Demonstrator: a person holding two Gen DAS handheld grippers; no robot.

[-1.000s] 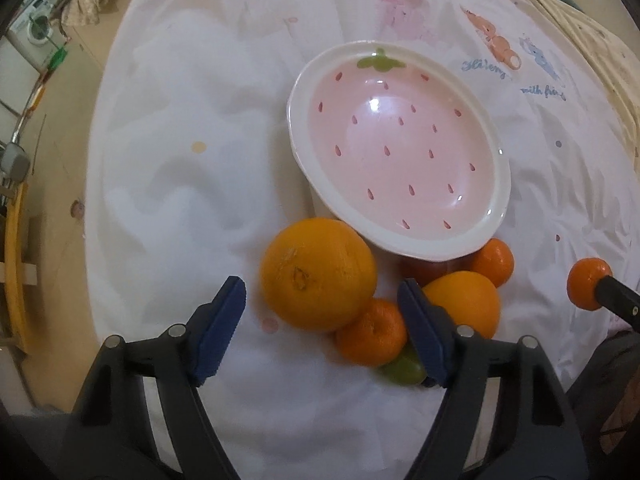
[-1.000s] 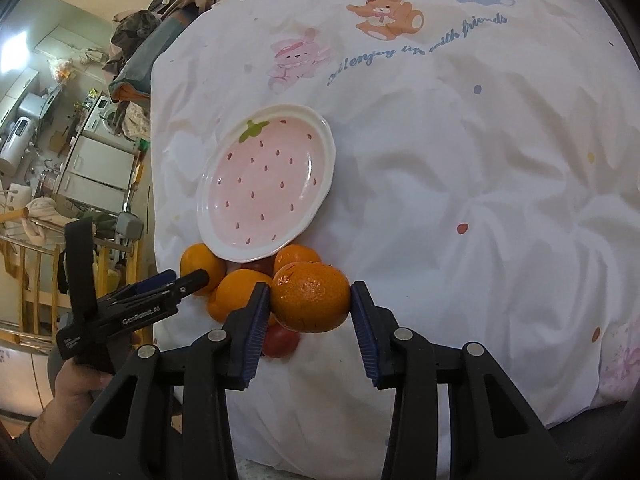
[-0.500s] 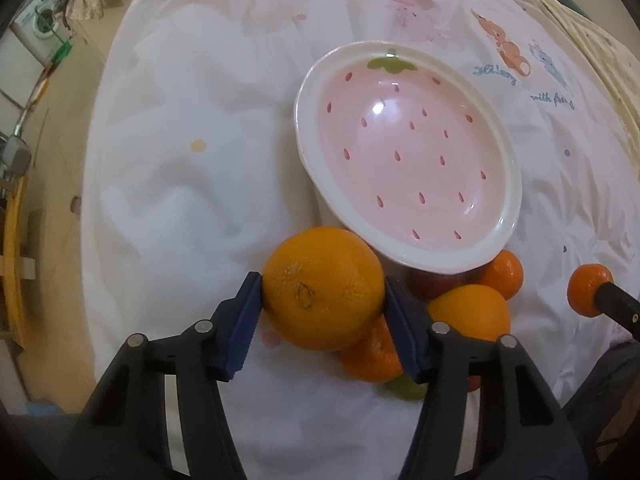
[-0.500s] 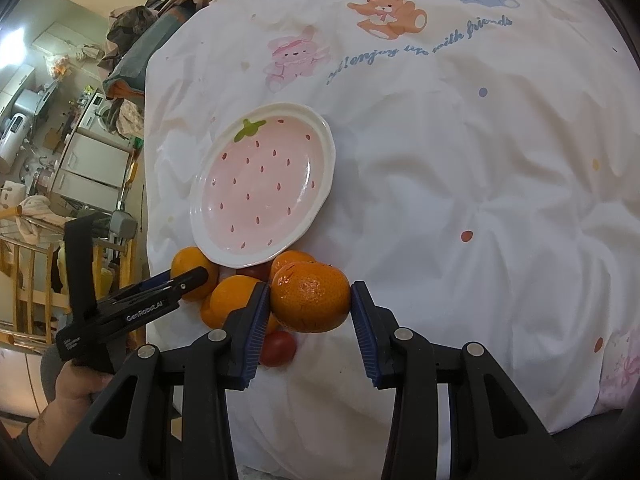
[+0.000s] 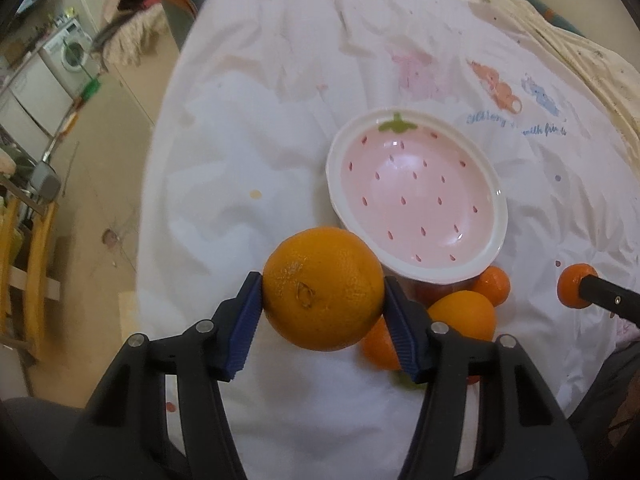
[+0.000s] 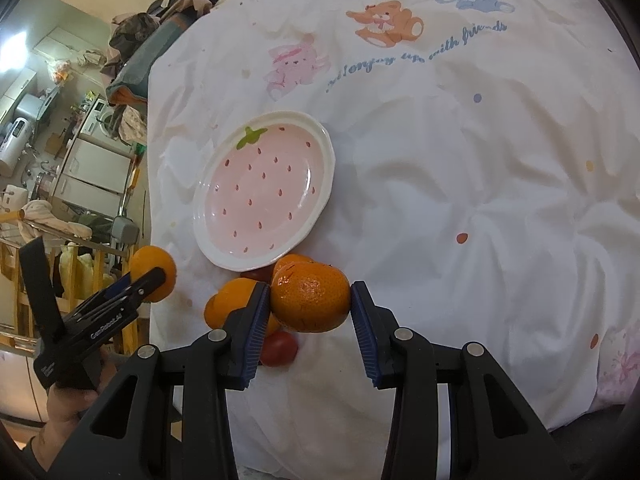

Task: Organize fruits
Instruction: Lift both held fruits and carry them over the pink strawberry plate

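Left gripper clamps large orange between both pads, raised beside strawberry plate. Right gripper pinches mandarin likewise, above the remaining fruit pile lying against the plate's near rim on white bedsheet.

My right finger hides most of a green fruit and part of a small orange. The plate covers most of a red fruit. Cloth lettering blurs.
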